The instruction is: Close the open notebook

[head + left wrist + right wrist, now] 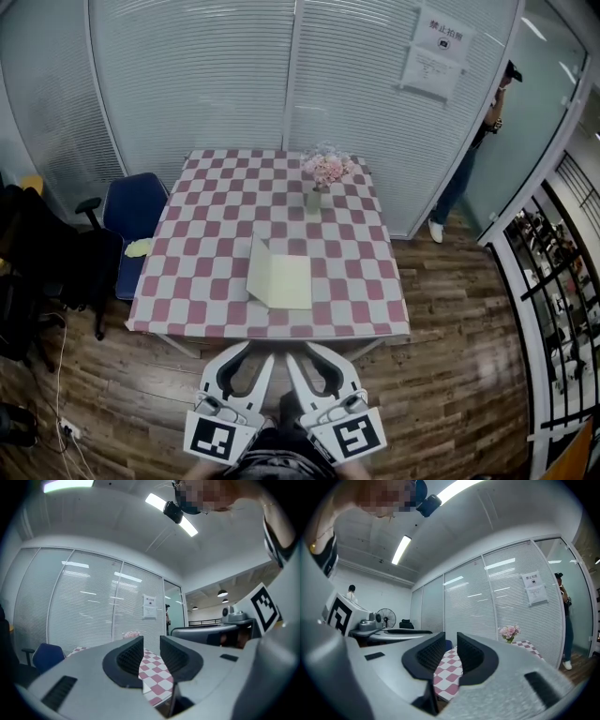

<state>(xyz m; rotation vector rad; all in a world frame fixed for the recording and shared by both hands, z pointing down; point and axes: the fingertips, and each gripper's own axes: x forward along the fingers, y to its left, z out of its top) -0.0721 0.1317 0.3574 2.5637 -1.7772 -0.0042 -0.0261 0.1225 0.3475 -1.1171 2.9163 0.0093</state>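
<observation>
The left gripper [251, 356] and right gripper [305, 356] are each a bit open, holding nothing. The open notebook [279, 279] is too small to read.

Left hand-held gripper [255, 356] and right hand-held gripper [306, 354] point level, jaws apart, empty.

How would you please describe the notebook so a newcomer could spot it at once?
Find the table with the pink-and-white checked cloth. Near its front edge lies the notebook, open. It is pale yellow with its left cover raised, unlike the vase of pink flowers behind it.
</observation>
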